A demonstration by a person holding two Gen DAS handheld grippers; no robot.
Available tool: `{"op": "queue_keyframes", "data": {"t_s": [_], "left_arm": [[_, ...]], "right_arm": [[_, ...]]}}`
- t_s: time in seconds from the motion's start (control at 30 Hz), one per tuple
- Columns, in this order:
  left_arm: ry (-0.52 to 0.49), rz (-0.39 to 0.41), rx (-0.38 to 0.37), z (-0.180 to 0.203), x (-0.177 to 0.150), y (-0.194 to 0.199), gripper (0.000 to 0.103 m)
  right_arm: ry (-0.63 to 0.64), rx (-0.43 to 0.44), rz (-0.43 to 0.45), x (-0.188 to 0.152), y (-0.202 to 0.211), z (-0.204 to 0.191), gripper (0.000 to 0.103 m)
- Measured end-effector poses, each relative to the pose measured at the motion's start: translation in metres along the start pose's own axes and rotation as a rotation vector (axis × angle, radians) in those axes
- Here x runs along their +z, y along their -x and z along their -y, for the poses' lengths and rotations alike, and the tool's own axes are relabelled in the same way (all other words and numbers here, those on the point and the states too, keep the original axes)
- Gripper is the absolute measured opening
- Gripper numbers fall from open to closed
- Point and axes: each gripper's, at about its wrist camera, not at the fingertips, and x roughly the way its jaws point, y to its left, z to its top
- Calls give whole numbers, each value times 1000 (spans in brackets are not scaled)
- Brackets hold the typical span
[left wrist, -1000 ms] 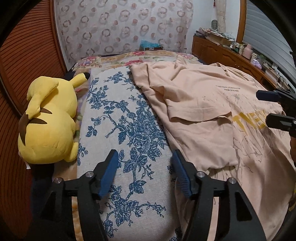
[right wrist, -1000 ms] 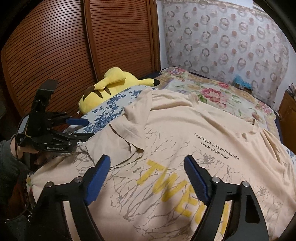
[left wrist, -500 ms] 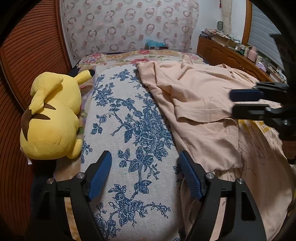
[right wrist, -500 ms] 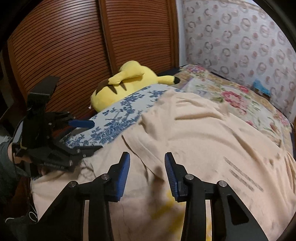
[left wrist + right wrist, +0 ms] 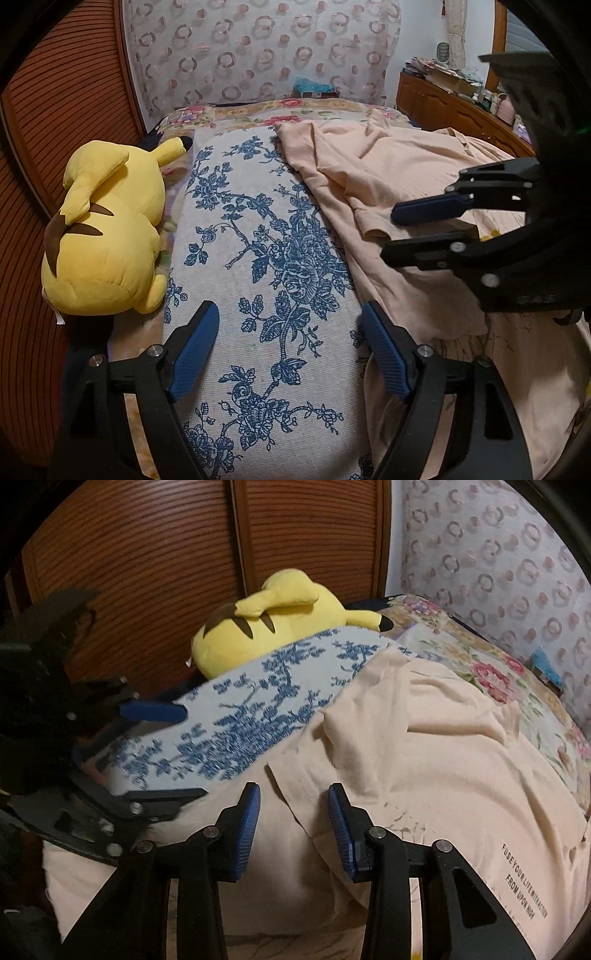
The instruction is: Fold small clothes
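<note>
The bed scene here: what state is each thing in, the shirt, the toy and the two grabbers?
Peach T-shirt: spread out, sleeve folded in, not yet folded up.
Yellow plush toy: lying on its side, untouched.
Left gripper: open wide, holding nothing.
Right gripper: partly open, over the sleeve edge.

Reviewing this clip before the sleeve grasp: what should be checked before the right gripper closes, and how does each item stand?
1. Right gripper open: ok.
2. Sleeve hem of the peach T-shirt between its fingers: ok by the right wrist view.
3. Pads touching cloth: cannot tell.
4. Left gripper open, holding nothing: ok.
5. Left gripper over the shirt: not ok, over the blue floral cloth.
6. Yellow plush toy apart from shirt: ok.
</note>
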Motion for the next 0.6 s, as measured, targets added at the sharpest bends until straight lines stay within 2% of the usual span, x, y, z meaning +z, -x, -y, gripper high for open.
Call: {"op": "queue_keyframes", "data": {"t_s": [0.07, 0.13, 0.2, 0.43, 0.6], "left_arm": [[2, 0, 0, 0, 0, 0, 81], [3, 0, 1, 0, 0, 1, 81], [3, 0, 2, 0, 0, 1, 81], [4, 0, 2, 0, 0, 0, 82], [4, 0, 3, -1, 0, 0, 82]], "right_arm": [[5, -19, 5, 2, 0, 0, 26], [-7, -22, 10, 2, 1, 1, 10], [-14, -21, 19, 1, 4, 4, 4], [-133, -76, 126, -8, 37, 29, 3], [-236, -116, 156, -21, 54, 50, 3]]}}
